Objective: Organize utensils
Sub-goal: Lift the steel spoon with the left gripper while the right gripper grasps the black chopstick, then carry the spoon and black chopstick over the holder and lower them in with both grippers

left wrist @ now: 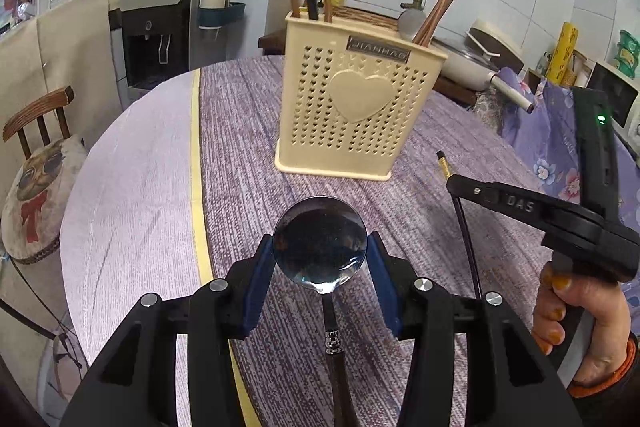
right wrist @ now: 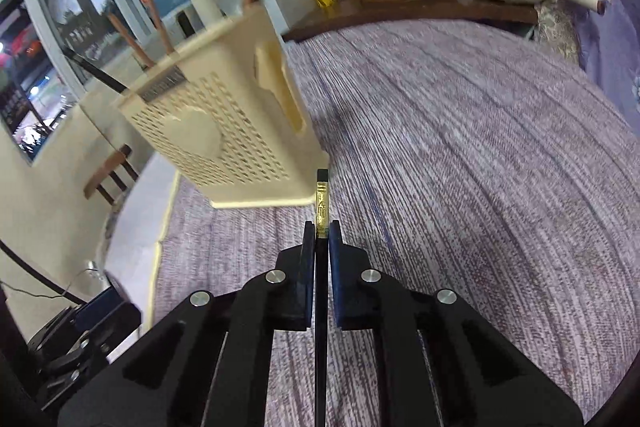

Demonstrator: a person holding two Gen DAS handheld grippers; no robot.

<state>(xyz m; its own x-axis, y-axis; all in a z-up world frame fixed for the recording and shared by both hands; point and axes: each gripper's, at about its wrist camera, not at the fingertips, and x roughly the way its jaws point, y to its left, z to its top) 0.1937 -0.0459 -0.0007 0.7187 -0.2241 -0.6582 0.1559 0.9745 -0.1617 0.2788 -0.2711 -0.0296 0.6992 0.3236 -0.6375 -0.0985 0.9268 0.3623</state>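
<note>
On the near part of the purple tablecloth [left wrist: 248, 131] my left gripper [left wrist: 320, 259] straddles the spoon [left wrist: 320, 241], pads apart; my right gripper [right wrist: 320, 227] is clamped on 1 black chopstick [right wrist: 321, 199]. Risk — that tip snagging the rim of the holder [left wrist: 356, 107], far centre, marked JIANHAO, tipping it
</note>
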